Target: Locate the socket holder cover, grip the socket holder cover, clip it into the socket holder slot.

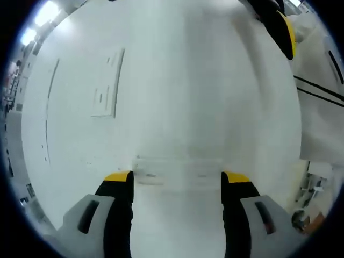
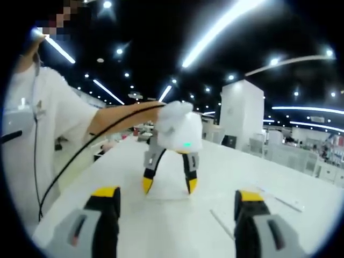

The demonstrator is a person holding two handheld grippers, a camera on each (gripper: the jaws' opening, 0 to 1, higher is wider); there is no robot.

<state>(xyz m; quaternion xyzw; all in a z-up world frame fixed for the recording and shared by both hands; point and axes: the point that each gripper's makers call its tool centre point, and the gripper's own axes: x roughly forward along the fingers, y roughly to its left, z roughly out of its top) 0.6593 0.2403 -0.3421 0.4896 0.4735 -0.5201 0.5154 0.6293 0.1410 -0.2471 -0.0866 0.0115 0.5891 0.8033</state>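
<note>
In the left gripper view, a pale, see-through socket holder cover [image 1: 177,167] lies across the white table [image 1: 215,80]. My left gripper [image 1: 177,178] has one yellow-tipped jaw against each end of it, shut on it. The white socket holder [image 1: 107,86] lies flat on the table further off to the left, apart from the cover. In the right gripper view, the left gripper [image 2: 167,187] stands tips-down on the table, held by a gloved hand [image 2: 177,126]. My right gripper [image 2: 177,196] hangs above the table with its jaws wide open and nothing between them.
A thin strip [image 1: 50,107] lies left of the socket holder. Two more thin strips [image 2: 221,223] [image 2: 282,202] lie on the table in the right gripper view. A person in white [image 2: 37,123] stands at the left table edge. The right gripper's tip [image 1: 287,33] shows at the upper right.
</note>
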